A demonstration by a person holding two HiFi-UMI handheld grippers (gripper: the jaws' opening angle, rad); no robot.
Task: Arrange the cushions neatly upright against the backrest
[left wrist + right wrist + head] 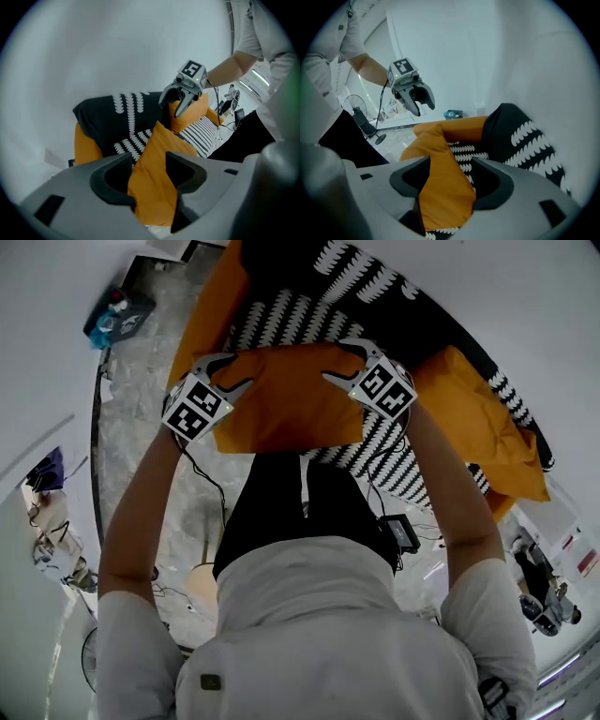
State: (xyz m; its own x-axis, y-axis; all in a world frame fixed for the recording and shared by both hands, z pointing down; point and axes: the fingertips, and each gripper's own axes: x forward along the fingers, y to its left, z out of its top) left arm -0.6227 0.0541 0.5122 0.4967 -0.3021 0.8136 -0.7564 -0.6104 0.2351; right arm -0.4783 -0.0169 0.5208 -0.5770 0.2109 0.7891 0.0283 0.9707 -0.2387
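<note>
**Head view: cushion on the seat, both tools slack around it**

We are looking down at the sofa [211,320], orange under a black-and-white patterned throw [281,320]. Its backrest [375,282] runs along the far side. A second orange cushion [483,432] lies slumped at the right end. The orange cushion [291,404] we are working on sits at the near edge of the seat, broad face up and well clear of the backrest, so we judge the standing-up step is yet to be done.

The left tool [232,378] is at the cushion's left edge and the right tool [344,362] at its right edge. In the left gripper view and the right gripper view the jaws stand wide apart. Orange fabric runs loosely through each gap and is not pinched, so neither tool has a hold.

To do this step well, we should:
- Take the two far corners at matching height, biting enough fabric that the cover doesn't slide over the filling.
- Lift both sides together so the cushion stays square.
- Carry it back over the throw rather than dragging it, which would ruck the throw.
- Set the lower edge into the crease where seat meets backrest, then lean the face back until it rests there.
- Leave room on the right for the other cushion.
</note>
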